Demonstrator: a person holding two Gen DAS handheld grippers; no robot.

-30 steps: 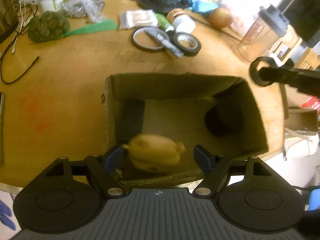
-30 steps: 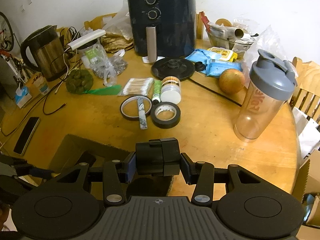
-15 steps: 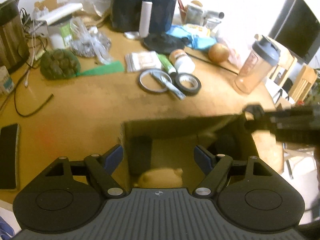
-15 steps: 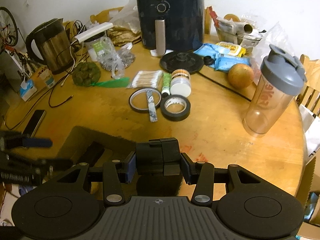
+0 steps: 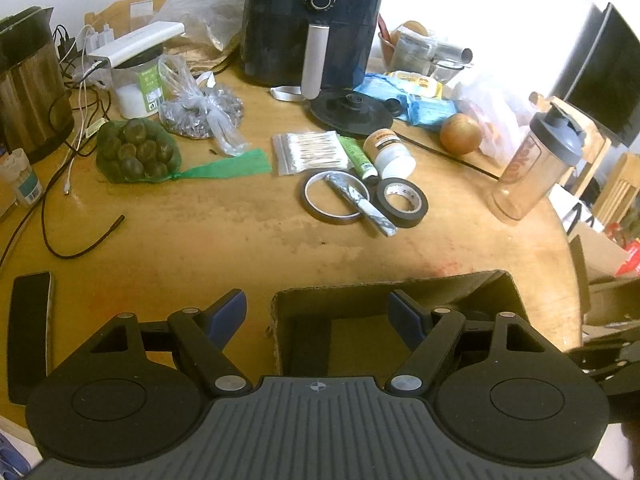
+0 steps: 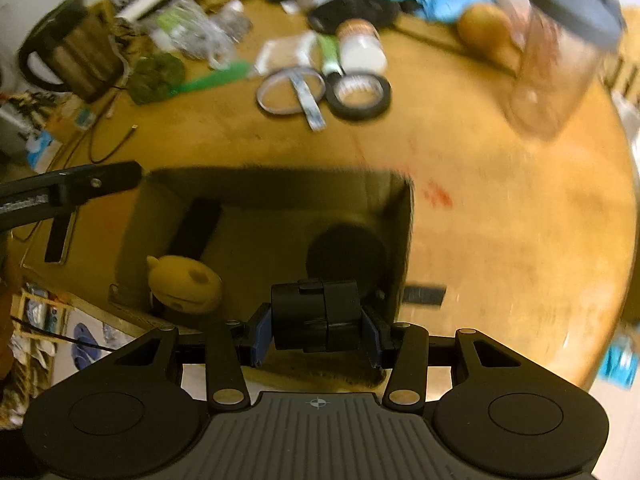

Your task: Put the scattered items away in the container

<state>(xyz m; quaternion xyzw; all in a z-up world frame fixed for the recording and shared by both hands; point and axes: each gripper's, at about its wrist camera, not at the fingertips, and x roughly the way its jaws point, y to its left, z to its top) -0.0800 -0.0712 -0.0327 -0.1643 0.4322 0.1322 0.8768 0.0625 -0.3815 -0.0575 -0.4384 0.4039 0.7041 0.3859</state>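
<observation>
A cardboard box (image 5: 384, 286) stands at the table's near edge. My left gripper (image 5: 316, 304) hangs open and empty above its near left corner. In the right wrist view the box (image 6: 256, 188) holds a yellow rounded item (image 6: 184, 280) at its left and a black round thing (image 6: 346, 256) at its right. My right gripper (image 6: 316, 320) is shut on a black blocky adapter (image 6: 316, 312), pointing down over the box's near right part. One arm of the left gripper (image 6: 80, 184) shows at the box's left rim.
Beyond the box lie a thin tape ring (image 5: 334, 198), a black tape roll (image 5: 402, 202), a cotton-swab bag (image 5: 308, 152), a white jar (image 5: 390, 152) and a green net bag (image 5: 136, 150). A shaker bottle (image 5: 536, 160) stands right, a phone (image 5: 30, 332) left, an air fryer (image 5: 312, 20) behind.
The left gripper rose and tilted up off the box, leaving the yellow item inside. The right gripper tipped downward over the box, still holding the black adapter.
</observation>
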